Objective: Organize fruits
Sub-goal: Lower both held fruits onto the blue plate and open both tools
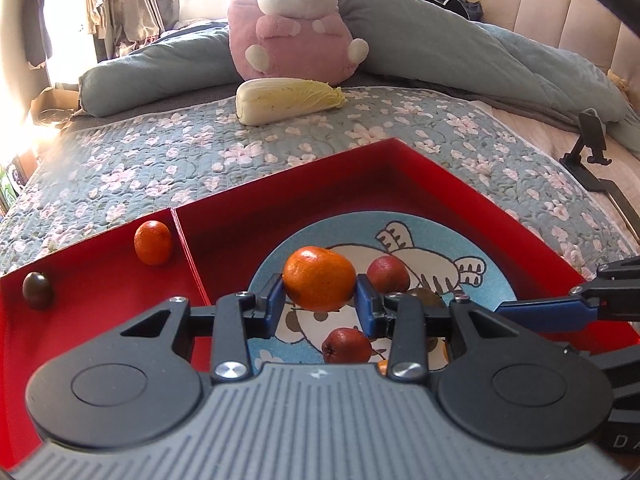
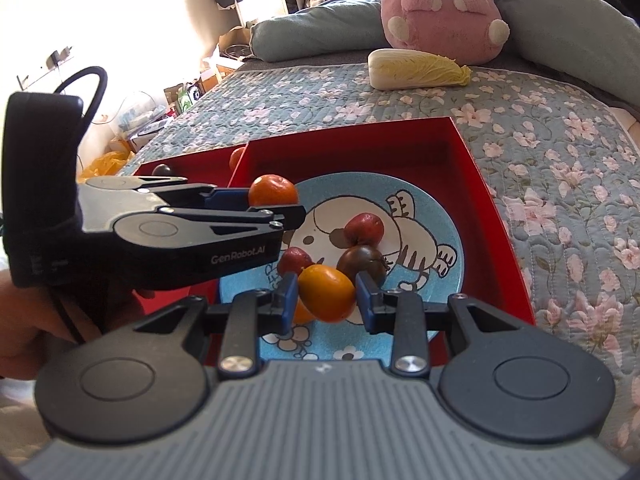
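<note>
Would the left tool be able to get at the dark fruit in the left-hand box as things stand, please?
Probably not yet: the left tool is shut on an orange, so it has no free grip. The path to the dark fruit itself looks open.

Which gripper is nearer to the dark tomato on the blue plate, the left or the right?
Right. The right gripper, shut on an orange fruit, is just in front of the dark tomato. The left gripper, holding another orange, is farther, beyond the blue plate's left edge.
</note>
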A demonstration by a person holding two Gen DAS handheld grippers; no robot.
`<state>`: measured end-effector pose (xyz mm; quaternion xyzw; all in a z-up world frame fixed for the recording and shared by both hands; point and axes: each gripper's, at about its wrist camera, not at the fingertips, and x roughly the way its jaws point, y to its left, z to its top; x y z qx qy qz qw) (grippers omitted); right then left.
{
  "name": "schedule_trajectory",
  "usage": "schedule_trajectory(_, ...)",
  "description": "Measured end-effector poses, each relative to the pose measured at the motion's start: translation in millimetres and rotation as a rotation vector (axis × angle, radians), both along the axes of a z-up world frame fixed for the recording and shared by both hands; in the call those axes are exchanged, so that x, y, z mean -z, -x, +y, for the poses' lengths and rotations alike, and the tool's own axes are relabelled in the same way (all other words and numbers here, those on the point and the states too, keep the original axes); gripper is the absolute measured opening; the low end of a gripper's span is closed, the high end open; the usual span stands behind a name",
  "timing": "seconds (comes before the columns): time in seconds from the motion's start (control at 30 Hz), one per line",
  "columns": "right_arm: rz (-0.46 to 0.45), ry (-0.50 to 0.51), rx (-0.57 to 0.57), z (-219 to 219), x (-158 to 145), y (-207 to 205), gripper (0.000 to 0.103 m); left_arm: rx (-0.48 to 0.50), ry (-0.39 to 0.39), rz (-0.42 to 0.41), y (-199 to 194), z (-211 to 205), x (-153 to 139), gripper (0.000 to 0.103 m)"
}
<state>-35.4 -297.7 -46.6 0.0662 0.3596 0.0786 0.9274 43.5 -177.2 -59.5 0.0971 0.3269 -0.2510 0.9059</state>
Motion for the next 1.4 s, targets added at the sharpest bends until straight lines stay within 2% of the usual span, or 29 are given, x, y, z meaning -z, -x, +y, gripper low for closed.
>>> schedule_trajectory(0.67,0.007,0.001,0.008,-1.3,1.0,0.7,0.035,-0.001,-0.004,0.001,-0.6,1.5,1.5,0.043)
schedule_trajectory(0.87,0.007,0.001,0.008,-1.3,0.9,0.8,0.035,0.022,0.009,0.027,-0.9,1.0,2.5,0.044)
schedule_trajectory(0.9,0.007,0.002,0.008,-1.3,0.8,0.7,0.035,0.026,0.008,0.027,-0.2,0.5,2.8,0.046)
schedule_trajectory(0.93,0.008,0.001,0.008,-1.3,0.8,0.7,0.035,0.026,0.009,0.022,0.8,0.5,2.5,0.058)
schedule_trajectory(1.0,0.01,0.002,0.009,-1.0,1.5,0.9,0.035,0.028,0.017,0.004,3.2,0.5,0.2,0.066)
schedule_trajectory(1.2,0.015,0.005,0.008,-0.5,3.2,0.0,0.035,0.026,0.028,-0.019,4.7,1.9,-4.5,0.066)
schedule_trajectory(1.4,0.012,0.009,0.026,-4.9,4.2,-2.8,0.035,-0.086,0.079,-0.037,-5.3,21.0,-16.4,0.065)
